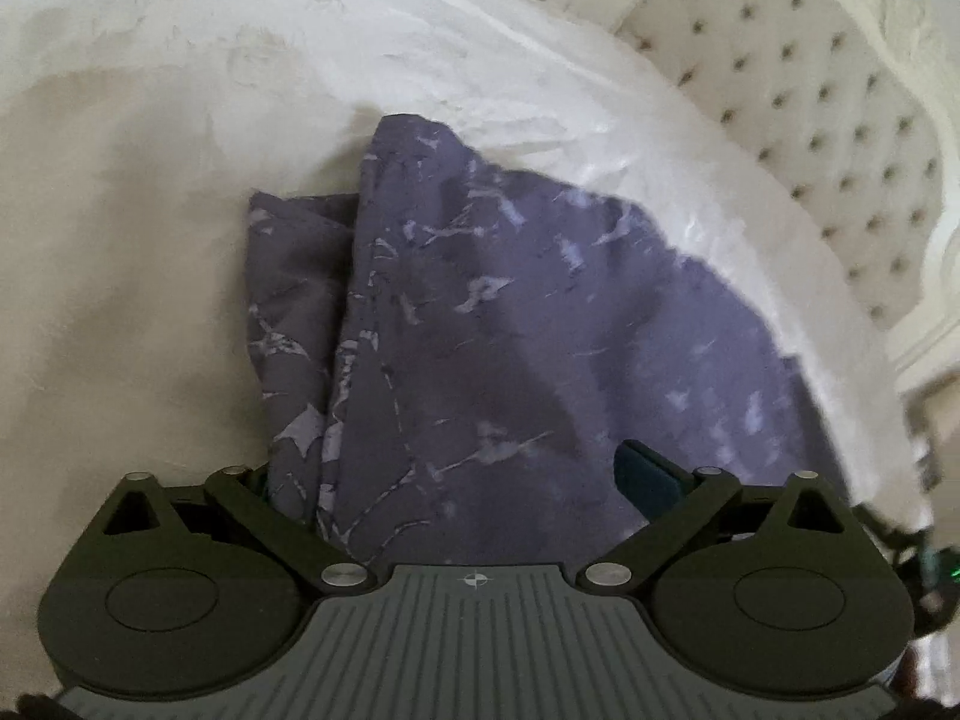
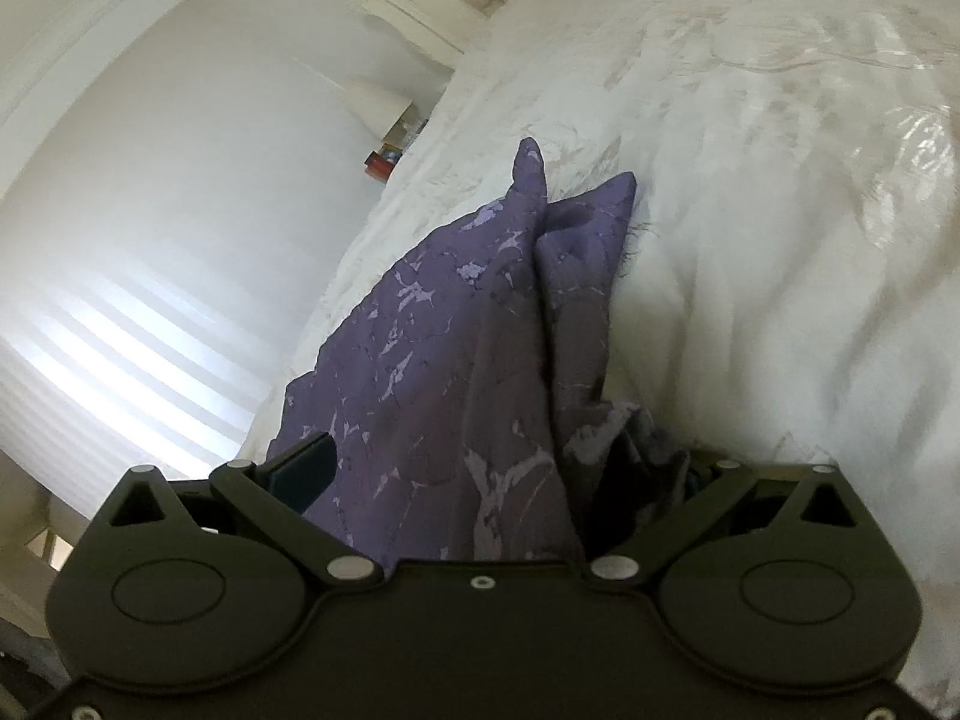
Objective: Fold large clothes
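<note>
My left tool (image 1: 447,480) and right tool (image 2: 504,468) both stand wide apart, the purple cloth (image 1: 480,312) draped between their fingers and ahead onto the bed (image 1: 120,240). Unclamped, it may slide off and the fold could collapse.

Purple cloth (image 1: 480,312) bunching up between both grippers' jaws and blocking the centre, white bedspread (image 1: 150,252) lying open at left, tufted headboard (image 1: 810,138) closing off the upper right
</note>
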`<state>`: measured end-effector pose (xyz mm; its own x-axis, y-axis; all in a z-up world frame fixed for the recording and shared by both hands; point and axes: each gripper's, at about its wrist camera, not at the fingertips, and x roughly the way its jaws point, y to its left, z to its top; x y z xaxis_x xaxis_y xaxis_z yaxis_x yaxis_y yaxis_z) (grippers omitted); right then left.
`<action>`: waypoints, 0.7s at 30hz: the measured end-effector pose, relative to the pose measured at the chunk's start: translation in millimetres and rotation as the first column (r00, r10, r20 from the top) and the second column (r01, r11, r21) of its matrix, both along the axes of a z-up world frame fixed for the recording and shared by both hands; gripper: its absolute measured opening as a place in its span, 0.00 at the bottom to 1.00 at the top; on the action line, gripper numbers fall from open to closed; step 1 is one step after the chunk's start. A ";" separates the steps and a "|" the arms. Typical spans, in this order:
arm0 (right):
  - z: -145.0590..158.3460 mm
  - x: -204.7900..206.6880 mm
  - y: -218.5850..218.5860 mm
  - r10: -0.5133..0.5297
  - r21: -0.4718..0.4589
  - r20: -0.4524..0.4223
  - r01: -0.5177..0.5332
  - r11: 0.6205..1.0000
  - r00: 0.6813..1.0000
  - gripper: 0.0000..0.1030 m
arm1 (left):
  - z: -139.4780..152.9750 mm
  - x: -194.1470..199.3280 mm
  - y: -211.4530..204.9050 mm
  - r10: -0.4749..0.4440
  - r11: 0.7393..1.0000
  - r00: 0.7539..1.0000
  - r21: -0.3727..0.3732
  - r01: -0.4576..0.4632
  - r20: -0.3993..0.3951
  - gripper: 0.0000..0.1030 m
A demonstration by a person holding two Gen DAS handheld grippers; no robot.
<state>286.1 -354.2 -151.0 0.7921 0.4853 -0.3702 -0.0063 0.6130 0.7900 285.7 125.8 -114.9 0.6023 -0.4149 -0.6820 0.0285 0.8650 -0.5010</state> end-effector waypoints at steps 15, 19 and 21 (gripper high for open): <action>31.9 -28.2 17.7 -0.002 -0.069 -0.139 -0.008 0.998 0.990 0.33 | 31.2 -48.3 11.5 0.021 0.991 1.000 -0.136 -0.023 -0.013 0.24; 42.4 -58.7 18.3 0.031 -0.075 -0.190 -0.046 0.996 0.981 0.33 | 38.1 -79.4 17.7 -0.007 0.984 0.999 -0.178 0.001 -0.034 0.23; 46.2 -76.8 20.4 0.052 -0.090 -0.223 -0.074 0.993 0.974 0.33 | 38.8 -96.2 21.1 -0.023 0.982 0.998 -0.188 0.013 -0.054 0.23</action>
